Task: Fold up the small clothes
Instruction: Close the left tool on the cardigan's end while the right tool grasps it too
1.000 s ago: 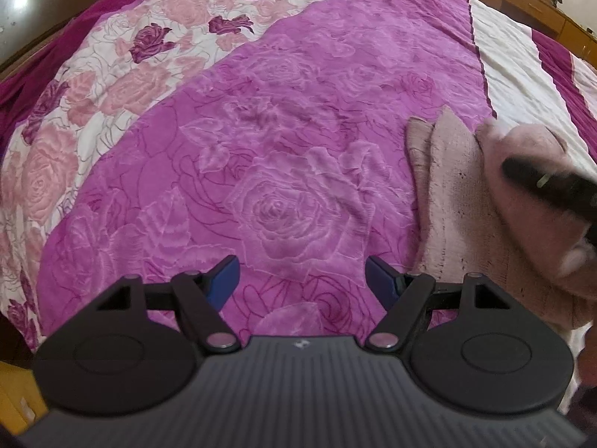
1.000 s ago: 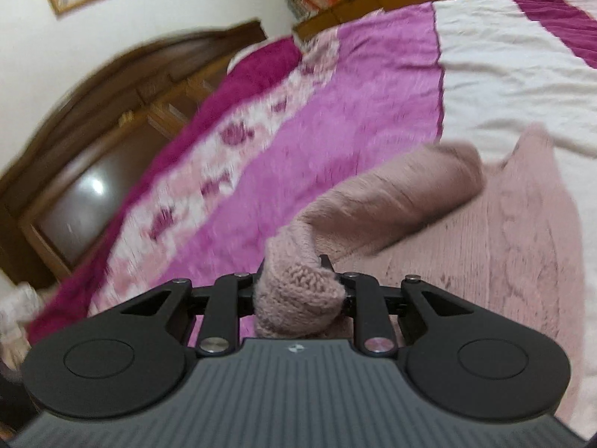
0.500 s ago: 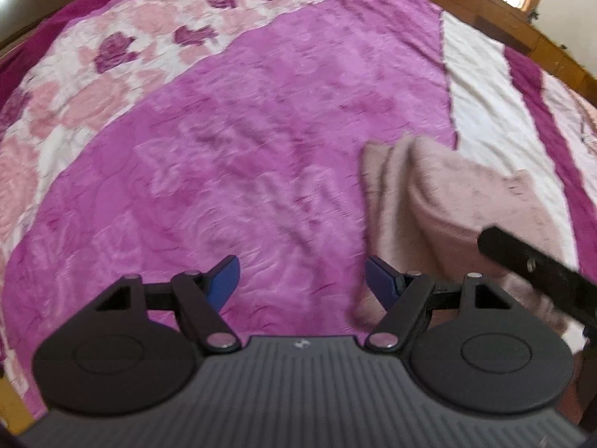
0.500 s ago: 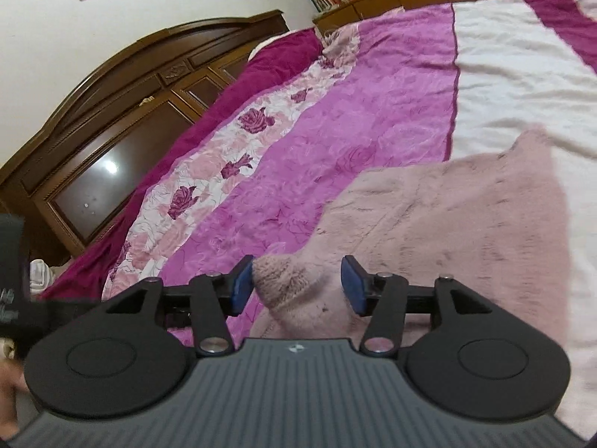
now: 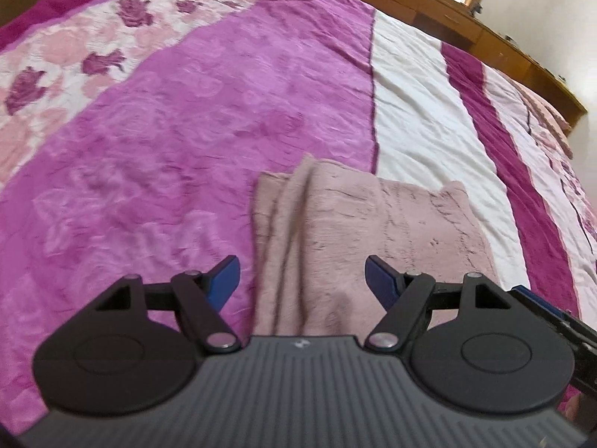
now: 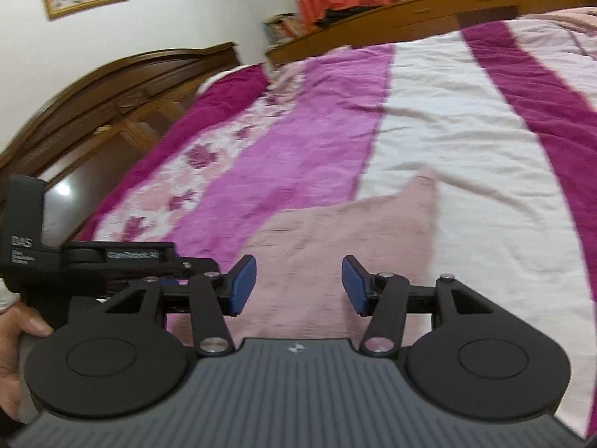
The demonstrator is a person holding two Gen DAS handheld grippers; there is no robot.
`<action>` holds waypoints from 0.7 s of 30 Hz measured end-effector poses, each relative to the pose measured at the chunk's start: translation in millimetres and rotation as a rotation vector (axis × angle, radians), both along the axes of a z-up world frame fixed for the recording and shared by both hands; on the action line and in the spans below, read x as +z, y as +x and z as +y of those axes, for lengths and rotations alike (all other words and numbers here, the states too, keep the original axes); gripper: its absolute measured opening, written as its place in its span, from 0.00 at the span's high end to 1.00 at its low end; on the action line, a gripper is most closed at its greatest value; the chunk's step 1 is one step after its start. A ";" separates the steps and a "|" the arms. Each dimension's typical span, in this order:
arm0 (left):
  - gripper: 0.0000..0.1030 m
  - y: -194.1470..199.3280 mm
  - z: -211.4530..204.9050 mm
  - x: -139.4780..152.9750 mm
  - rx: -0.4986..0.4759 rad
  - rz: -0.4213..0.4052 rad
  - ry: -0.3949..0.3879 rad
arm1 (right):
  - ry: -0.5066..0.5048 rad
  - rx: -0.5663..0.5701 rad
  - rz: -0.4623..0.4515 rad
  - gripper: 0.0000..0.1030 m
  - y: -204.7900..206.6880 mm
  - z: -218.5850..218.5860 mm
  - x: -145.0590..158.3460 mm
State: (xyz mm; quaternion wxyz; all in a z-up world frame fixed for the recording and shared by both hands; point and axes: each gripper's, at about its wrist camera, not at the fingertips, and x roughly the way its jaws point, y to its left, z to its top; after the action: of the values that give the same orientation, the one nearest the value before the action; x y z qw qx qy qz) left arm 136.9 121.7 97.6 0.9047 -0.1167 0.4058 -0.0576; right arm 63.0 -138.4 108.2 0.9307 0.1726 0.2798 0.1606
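Observation:
A dusty-pink knitted garment (image 5: 358,231) lies folded flat on the bed, with layered edges along its left side. It also shows in the right wrist view (image 6: 335,246), one corner pointing to the far right. My left gripper (image 5: 302,276) is open and empty, hovering over the garment's near edge. My right gripper (image 6: 298,283) is open and empty above the garment. The left gripper's body (image 6: 93,261) shows at the left of the right wrist view.
The bed cover (image 5: 156,156) has magenta, floral pink and white stripes. A dark wooden headboard (image 6: 112,104) stands at the left. A low wooden cabinet (image 5: 447,18) runs along the far side under a window.
My right gripper has let go of the pink sleeve, opened and pulled back. The garment now lies flat and folded. My left gripper has swung right over the garment.

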 end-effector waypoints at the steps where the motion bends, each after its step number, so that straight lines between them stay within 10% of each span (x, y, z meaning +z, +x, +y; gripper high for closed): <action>1: 0.28 4.0 -3.6 -4.1 -0.012 0.004 0.000 | 0.001 -0.017 0.011 0.43 0.7 -4.0 -3.1; 9: 0.39 23.3 -13.1 -32.9 -0.074 0.036 -0.049 | -0.001 -0.098 0.083 0.42 4.8 -23.0 -30.7; 13: 0.62 28.0 -11.3 -44.4 -0.072 0.045 -0.112 | 0.025 -0.103 0.105 0.32 9.0 -24.9 -41.0; 21: 0.82 11.4 1.1 -15.6 -0.032 -0.068 -0.093 | 0.040 -0.049 0.107 0.32 14.5 -9.1 -40.7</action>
State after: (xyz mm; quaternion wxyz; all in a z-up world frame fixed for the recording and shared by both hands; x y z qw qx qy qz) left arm 148.3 122.8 82.0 0.9106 -0.1500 0.3735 -0.0945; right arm 77.5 -147.5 67.5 0.9144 0.2065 0.3215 0.1337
